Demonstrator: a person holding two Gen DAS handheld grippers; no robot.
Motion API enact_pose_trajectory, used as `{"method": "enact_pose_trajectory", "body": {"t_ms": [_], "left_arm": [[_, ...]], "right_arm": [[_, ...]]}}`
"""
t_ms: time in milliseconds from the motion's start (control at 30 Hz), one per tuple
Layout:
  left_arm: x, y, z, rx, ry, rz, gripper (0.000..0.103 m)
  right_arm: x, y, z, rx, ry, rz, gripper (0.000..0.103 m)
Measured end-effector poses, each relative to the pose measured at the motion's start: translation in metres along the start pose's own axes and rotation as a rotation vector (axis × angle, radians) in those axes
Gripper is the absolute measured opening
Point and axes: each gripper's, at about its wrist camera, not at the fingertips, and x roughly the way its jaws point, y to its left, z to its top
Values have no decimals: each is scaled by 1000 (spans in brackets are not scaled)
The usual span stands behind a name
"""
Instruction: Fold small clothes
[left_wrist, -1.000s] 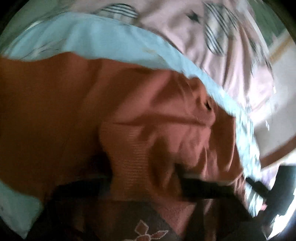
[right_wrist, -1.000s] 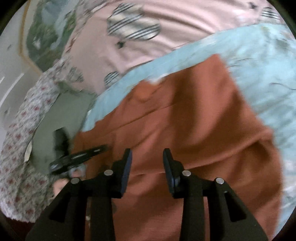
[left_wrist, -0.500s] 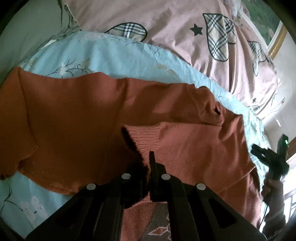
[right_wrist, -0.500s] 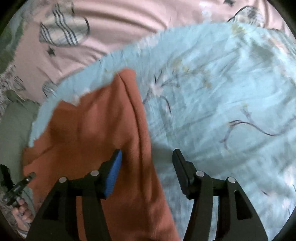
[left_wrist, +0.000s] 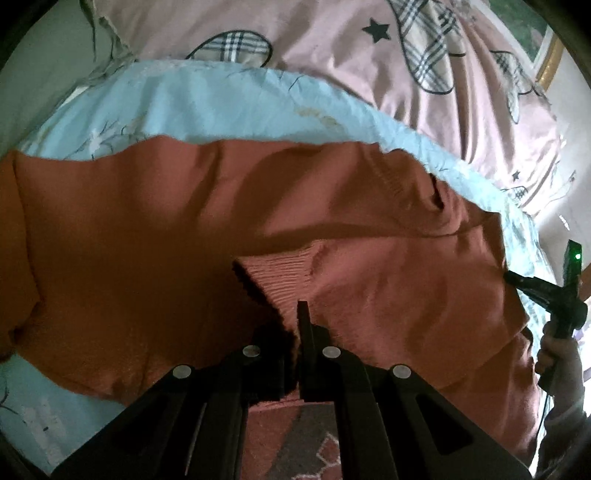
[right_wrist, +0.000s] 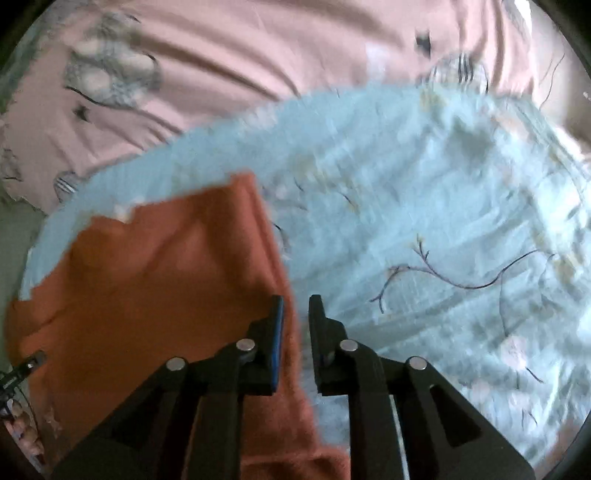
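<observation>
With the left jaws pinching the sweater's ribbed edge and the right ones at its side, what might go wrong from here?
1. The right gripper is closing where the orange sweater ends on the blue sheet; it might catch sheet too, or only a sliver of knit.
2. The left gripper holds just the tip of the ribbed edge, so a pull could slip it free.
3. Wrinkles near the collar may get folded in.
</observation>
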Motion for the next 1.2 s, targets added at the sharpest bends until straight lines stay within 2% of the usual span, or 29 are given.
{"method": "enact_pose_trajectory", "body": {"t_ms": [67,100,167,200,267,333,367,433,567,600,733,800,833,967,1067,1100,1133,1200], "left_arm": [[-2,4,0,-13,-2,-23,3],[-2,5,0,-14,-2,-29,3],[0,4,1,-18,5,-27,3],[1,5,1,-19,8,-23,4],[-1,6,-1,-23,7,-18,5],[-10,13,-6,-27,-7,10,7],[-17,18,-9,-33,-15,24,7],[-33,31,-17,-41,-28,53,6],[-83,68,-28,-59,-103,159,6],[-92,77,-28,-66,-117,178,10],[-106,108,-24,-95,-120,223,47],[-100,114,-21,-69,-107,235,56],[-93,117,-20,-44,-89,259,56],[-63,131,-16,1,-13,335,53],[-60,143,-10,-14,-13,341,31],[-62,149,-6,-35,-13,319,15],[-64,154,-5,-53,-14,296,6],[-73,162,-2,-103,-26,243,6]], "right_arm": [[-12,25,-12,-69,-12,77,20],[-11,36,-19,-110,10,106,23],[6,45,-33,-130,111,144,25],[19,39,-41,-109,156,116,21],[17,23,-44,-42,136,139,20],[0,13,-42,22,114,87,24],[-10,12,-42,35,93,92,25],[-34,11,-48,58,55,171,30],[-66,32,-72,45,53,278,41],[-65,44,-76,36,63,300,42],[-74,67,-109,35,120,380,43],[-74,75,-123,34,149,400,43],[-70,77,-125,37,158,407,43],[-64,81,-132,40,187,396,43],[-70,79,-135,45,176,393,43],[-72,80,-135,46,169,396,43],[-74,80,-133,46,162,400,43],[-78,82,-130,44,144,413,43]]}}
